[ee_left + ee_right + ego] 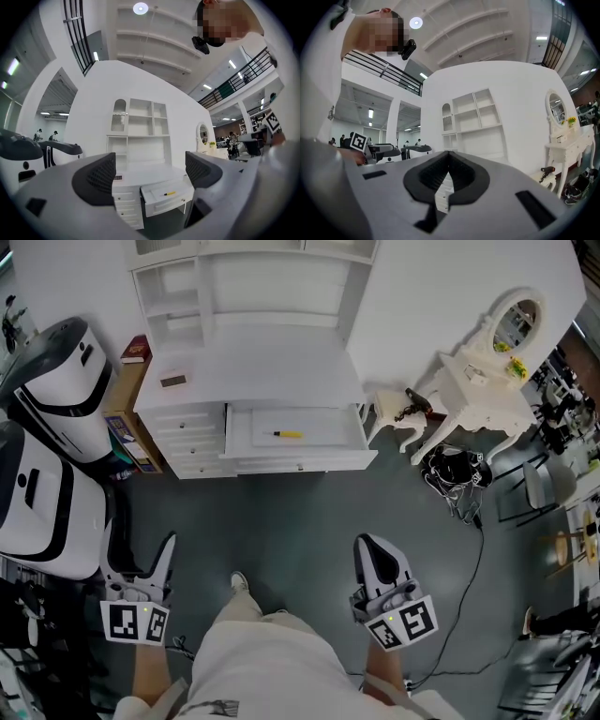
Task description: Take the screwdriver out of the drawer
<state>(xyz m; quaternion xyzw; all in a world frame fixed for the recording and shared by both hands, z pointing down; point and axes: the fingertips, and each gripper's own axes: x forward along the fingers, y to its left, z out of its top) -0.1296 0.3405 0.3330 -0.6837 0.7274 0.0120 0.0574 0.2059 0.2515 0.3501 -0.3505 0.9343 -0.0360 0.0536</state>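
Screwdriver (288, 434) lies in open drawer (300, 463) of white table (272, 371), well apart from both tools. Left tool (147, 173) spread wide, empty; right tool (447, 176) clenched on nothing. Risk: thin shaft lying flat could roll or skid away w/ a shallow pinch.

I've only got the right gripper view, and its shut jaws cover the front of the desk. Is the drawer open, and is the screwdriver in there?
Observer: Yes. In the head view the drawer is pulled out and a yellow screwdriver lies on its bottom.
Operator: What about the left gripper?
Observer: The left gripper is open with nothing between its jaws, and it is aimed at that drawer.
Operator: How close are we?
Observer: Not close. The right gripper and the left one both hang well short of the desk, with grey floor in between.
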